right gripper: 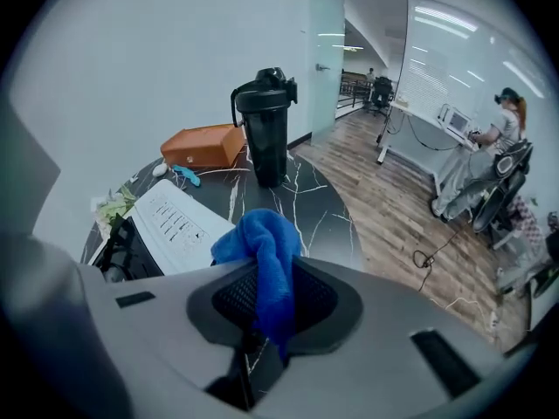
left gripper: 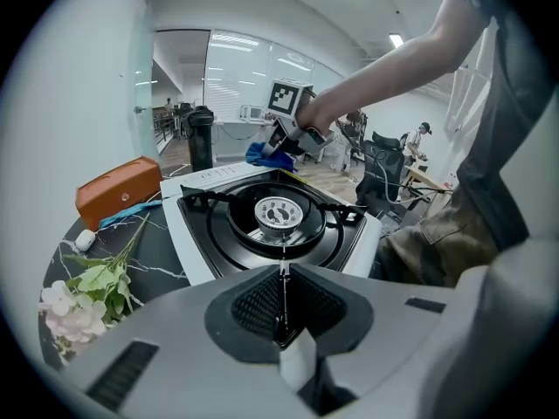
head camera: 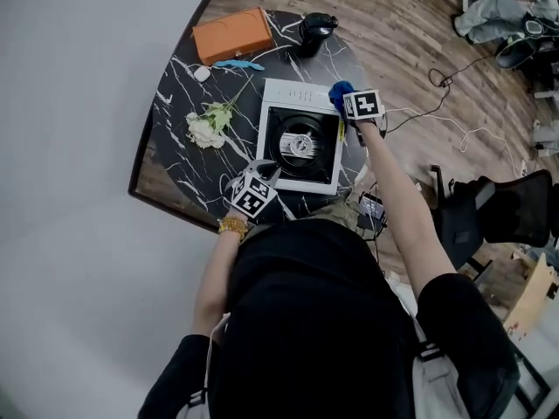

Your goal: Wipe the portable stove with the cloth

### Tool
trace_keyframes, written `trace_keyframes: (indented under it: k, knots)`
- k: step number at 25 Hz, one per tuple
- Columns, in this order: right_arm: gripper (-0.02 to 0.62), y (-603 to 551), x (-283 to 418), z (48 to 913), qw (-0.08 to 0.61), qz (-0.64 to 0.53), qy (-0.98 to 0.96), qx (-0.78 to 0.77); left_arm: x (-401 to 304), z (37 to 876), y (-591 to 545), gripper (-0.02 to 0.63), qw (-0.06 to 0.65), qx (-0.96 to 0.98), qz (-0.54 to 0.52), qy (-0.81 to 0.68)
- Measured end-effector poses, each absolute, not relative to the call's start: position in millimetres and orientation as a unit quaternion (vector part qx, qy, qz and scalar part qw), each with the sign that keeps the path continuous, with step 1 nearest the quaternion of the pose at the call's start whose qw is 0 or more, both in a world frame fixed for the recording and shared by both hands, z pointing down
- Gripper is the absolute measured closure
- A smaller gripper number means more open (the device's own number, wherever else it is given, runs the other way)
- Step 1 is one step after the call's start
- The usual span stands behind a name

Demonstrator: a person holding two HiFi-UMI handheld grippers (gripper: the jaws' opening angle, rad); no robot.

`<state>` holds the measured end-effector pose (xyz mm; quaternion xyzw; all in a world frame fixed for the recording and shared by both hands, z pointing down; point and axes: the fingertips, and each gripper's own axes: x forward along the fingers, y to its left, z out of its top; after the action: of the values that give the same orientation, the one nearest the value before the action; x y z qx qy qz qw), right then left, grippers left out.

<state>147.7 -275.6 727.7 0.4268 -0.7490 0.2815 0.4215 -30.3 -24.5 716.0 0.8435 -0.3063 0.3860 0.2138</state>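
1. Located stove [head camera: 300, 147] mid-table [head camera: 175, 112], near front edge.
2. Noted cloth [right gripper: 266, 260] pinched in right gripper [right gripper: 272, 312], over stove's far right corner; probably not touching.
3. Noted left gripper [left gripper: 281, 308] jaws together, empty, by near corner.
4. Lower, press flat, sweep white panel; skirt pan supports.

There is one portable stove [head camera: 288, 90], one blue cloth [head camera: 339, 91] and two grippers: the left gripper [left gripper: 281, 278] and the right gripper [right gripper: 266, 297]. One dark table [head camera: 175, 116] carries also one orange box [head camera: 232, 34], one black bottle [head camera: 316, 31], one bunch of flowers [head camera: 208, 127] and one small white object [head camera: 202, 73].
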Motion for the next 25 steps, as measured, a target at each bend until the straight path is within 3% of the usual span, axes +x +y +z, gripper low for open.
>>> trace_keyframes:
  k: [4, 9, 13, 17, 25]
  knots:
    - [0.540, -260, 151, 734, 0.499, 0.245, -0.713, 0.427, -30, 718, -12, 0.571, 0.228, 0.842, 0.378, -0.309]
    - [0.539, -289, 96, 718, 0.401, 0.313, -0.765, 0.394, -35, 715, -25, 0.575, 0.250, 0.845, 0.364, -0.302]
    - [0.538, -290, 78, 726, 0.412, 0.336, -0.755, 0.385, -34, 717, -21, 0.577, 0.250, 0.850, 0.357, -0.297]
    - [0.540, -296, 41, 722, 0.369, 0.374, -0.760, 0.382, -34, 716, -22, 0.586, 0.232, 0.853, 0.362, -0.295]
    - [0.540, -290, -41, 722, 0.389, 0.339, -0.786, 0.341, -34, 716, -23, 0.586, 0.231, 0.854, 0.362, -0.295]
